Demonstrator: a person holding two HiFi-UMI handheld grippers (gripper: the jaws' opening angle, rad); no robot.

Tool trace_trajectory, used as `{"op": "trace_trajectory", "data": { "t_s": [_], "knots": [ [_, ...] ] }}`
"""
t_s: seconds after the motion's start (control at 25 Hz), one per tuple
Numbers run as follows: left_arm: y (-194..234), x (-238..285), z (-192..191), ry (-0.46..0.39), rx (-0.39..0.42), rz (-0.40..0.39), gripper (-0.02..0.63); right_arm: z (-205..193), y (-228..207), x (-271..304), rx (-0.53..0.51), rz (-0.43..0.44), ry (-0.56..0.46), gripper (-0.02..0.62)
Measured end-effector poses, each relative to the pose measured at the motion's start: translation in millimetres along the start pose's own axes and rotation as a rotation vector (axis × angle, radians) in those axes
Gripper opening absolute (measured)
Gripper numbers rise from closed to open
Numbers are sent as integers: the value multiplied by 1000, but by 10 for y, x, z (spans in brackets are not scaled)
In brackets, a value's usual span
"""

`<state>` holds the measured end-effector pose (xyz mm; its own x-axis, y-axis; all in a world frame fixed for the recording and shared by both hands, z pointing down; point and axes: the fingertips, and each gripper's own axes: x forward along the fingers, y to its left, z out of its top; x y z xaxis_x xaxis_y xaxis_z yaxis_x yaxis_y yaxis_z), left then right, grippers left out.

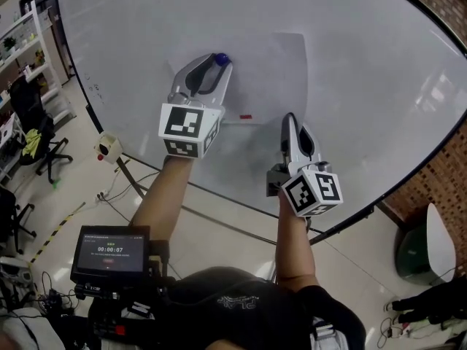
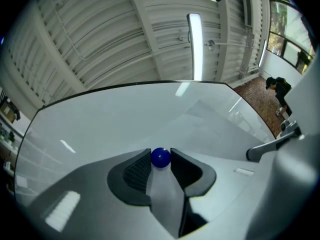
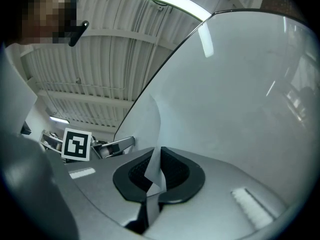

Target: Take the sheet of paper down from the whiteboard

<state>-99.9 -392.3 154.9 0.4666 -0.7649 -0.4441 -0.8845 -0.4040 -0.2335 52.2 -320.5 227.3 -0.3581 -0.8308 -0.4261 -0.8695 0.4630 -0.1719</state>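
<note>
A white sheet of paper point(image 1: 266, 75) lies flat against the big whiteboard point(image 1: 365, 71). At the sheet's left edge my left gripper point(image 1: 216, 65) is shut on a round blue magnet point(image 1: 221, 59). In the left gripper view the blue magnet point(image 2: 160, 157) sits pinched between the dark pads. My right gripper point(image 1: 290, 118) is at the sheet's bottom edge, toward its right corner. In the right gripper view it point(image 3: 156, 176) is shut on the paper point(image 3: 154, 129), which curls up out of the jaws.
A small red mark point(image 1: 246, 117) sits on the board between the grippers. The board's dark frame point(image 1: 219, 195) runs below my arms. An office chair point(image 1: 33, 133) and shelves point(image 1: 29, 42) stand at the left, and a brick wall point(image 1: 438, 173) at the right. A small screen point(image 1: 109, 254) is mounted at my chest.
</note>
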Motion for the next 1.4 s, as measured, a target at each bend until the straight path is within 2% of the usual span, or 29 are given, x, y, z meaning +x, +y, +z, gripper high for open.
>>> {"op": "trace_trajectory", "data": {
  "t_s": [0.28, 0.6, 0.76, 1.08, 1.4],
  "knots": [
    [-14, -534, -596, 80, -144, 50, 123, -612, -127, -360, -74, -38, 179, 14],
    [-249, -1065, -1255, 222, -219, 54, 123, -1286, -155, -946, -166, -55, 401, 14],
    [-316, -1332, -1578, 288, -239, 46, 123, -1610, -135, -1167, -180, -85, 493, 14],
    [-520, -1678, -1979, 378, -277, 1, 123, -1820, -204, -1411, -152, -149, 559, 14],
    [-572, -1894, -2172, 418, -280, 31, 123, -1921, -199, -1437, -174, -169, 568, 14]
  ]
}}
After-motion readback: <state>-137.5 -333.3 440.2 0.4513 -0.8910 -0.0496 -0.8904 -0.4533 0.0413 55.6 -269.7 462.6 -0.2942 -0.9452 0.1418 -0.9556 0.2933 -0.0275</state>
